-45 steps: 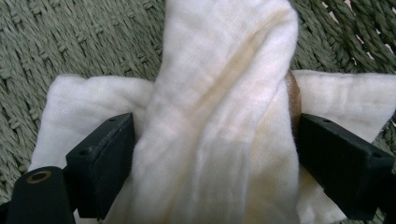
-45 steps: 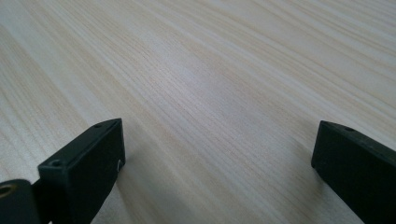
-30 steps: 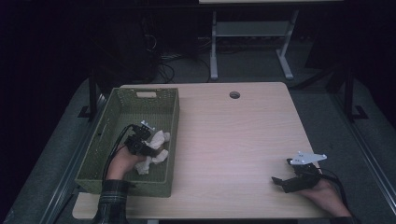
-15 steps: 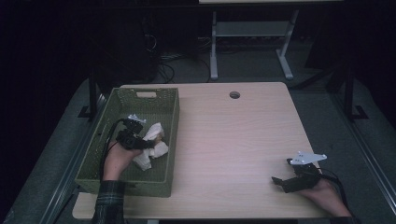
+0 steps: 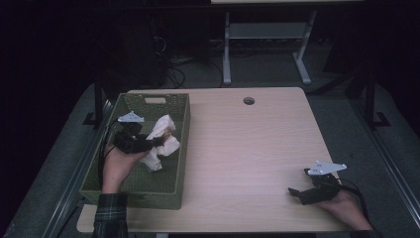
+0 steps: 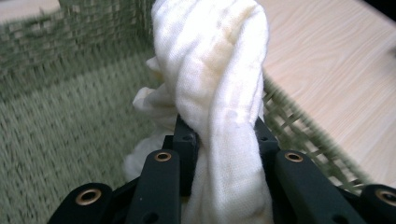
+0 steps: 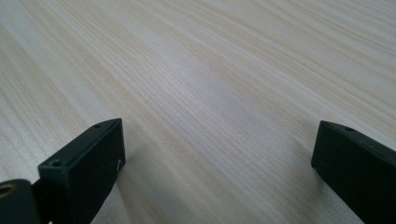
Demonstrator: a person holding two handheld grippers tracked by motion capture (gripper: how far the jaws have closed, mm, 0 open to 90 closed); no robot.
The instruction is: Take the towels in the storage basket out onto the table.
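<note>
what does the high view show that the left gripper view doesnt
High view alone: the right gripper resting open on the table near its front right corner, the person's hands, the round hole and the floor beyond. Left gripper view alone: the jaws pinching a twisted fold of the white cloth up close. Both: the left gripper, the cloth, the green basket and the tabletop.

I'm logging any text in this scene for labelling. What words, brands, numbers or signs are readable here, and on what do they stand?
None: no readable word, number or sign in any view.
White cloth: plain, held in the left gripper.
Green woven basket: no label.
Wooden table: bare grain.
Right gripper: plain black jaws, no marking.
</note>
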